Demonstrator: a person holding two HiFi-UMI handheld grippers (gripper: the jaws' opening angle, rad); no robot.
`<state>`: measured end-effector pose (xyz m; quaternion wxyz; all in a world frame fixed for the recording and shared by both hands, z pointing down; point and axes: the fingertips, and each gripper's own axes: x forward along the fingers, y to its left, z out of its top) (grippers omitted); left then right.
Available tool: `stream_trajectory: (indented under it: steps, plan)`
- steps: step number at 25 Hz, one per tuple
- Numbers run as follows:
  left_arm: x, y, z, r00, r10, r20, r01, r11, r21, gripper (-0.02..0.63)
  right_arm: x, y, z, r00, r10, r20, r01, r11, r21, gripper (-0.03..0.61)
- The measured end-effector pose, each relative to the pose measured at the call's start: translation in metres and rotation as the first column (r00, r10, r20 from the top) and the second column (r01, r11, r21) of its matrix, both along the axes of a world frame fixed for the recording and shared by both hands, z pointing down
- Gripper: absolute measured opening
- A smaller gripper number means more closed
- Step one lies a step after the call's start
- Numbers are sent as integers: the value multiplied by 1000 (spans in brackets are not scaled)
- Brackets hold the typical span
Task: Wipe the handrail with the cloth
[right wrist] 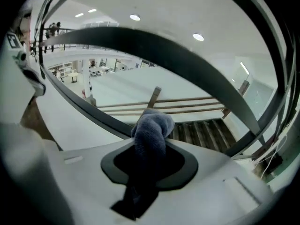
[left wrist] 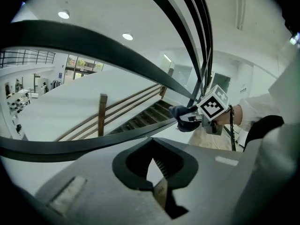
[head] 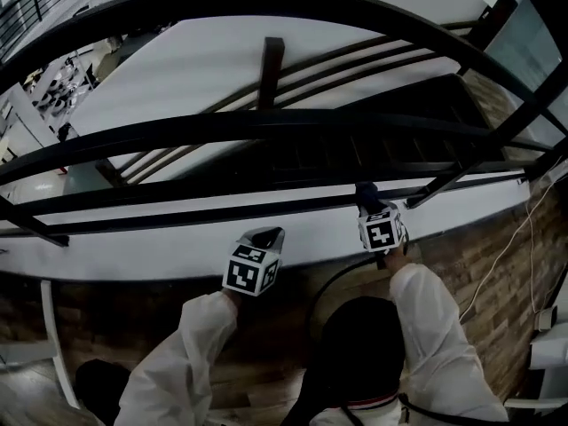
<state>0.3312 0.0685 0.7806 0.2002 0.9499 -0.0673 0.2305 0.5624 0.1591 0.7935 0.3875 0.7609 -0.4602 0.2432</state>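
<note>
Right gripper, right of centre in the head view, is clamped on the dark blue cloth. The wad bulges past the jaw tips and sits at the lower bar of the black handrail; contact cannot be resolved. Left gripper, lower centre, has its jaws together with nothing between them and is held apart from the bars. Both forearms, in white sleeves, reach up-frame. The hands are mostly hidden behind the marker cubes, and the arms are cut off at the bottom edge.
</note>
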Motion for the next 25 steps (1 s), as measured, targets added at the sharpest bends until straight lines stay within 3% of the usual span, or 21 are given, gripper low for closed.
stream_trajectory:
  steps: [5,12,16,20,25]
  plan:
    - [-72,-38,-25,998,-61,29,61,998,-9,2,-95,-23,-38,990,74,123,-83,994,69,89]
    - [-153,-49,-91,989,-93,112,91,996,23,2,-238,-21,-107,974,17,225,-45,992,121,89]
    - [-170,-48,-157,986,-116,120,103,989,110,2,-280,-12,-165,973,-22,231,-11,990,143,89]
    - [-183,-33,-223,989,-125,82,109,978,178,2,-307,1,-218,963,-66,263,10,978,209,89]
    - [-162,-8,-314,992,-125,8,118,955,273,2,-281,25,-320,977,-139,161,80,943,324,89]
